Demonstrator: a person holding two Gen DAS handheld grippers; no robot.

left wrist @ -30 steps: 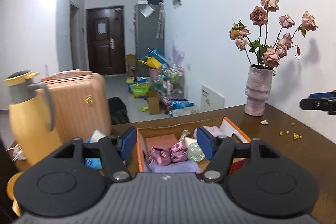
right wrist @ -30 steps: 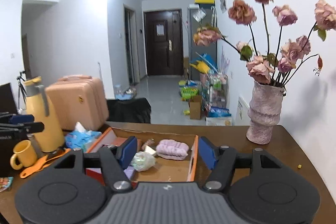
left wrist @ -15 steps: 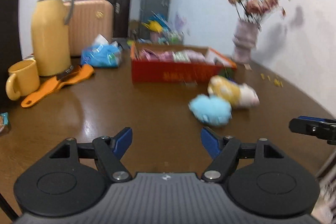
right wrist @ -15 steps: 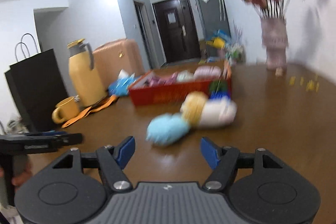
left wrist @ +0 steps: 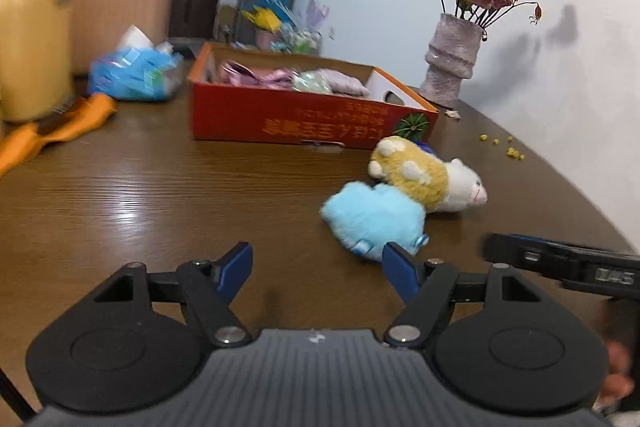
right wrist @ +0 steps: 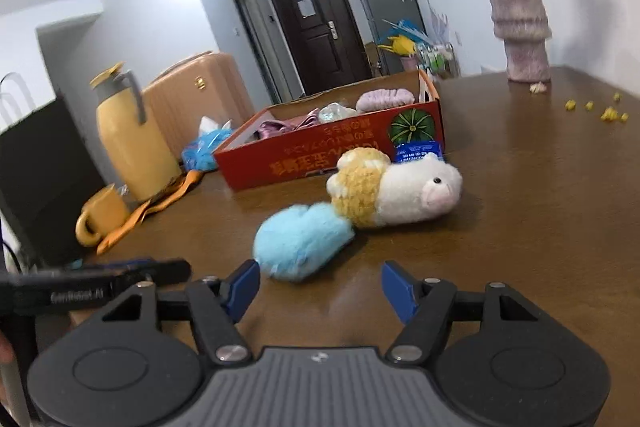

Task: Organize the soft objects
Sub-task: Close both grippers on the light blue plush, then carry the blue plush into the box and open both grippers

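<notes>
Blue plush (right wrist: pixel 302 241) just ahead of both parted, empty grippers, left (left wrist: pixel 316 267) and right (right wrist: pixel 320 287).

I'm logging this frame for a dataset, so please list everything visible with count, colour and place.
plush toy: 1, white and yellow, on the table in front of the box
fluffy toy: 1, light blue, touching the plush toy, nearest the grippers
box: 1, red-orange, mid-table, holding pink and purple soft items
vase: 1, pinkish grey, with dried roses, by the wall
flask: 1, yellow, far left of the table
mug: 1, yellow, beside the flask
tissue pack: 1, blue, left of the box
suitcase: 1, peach, behind the table
table: 1, brown wood
left gripper: black with blue fingers, open, empty
right gripper: same, open, empty
</notes>
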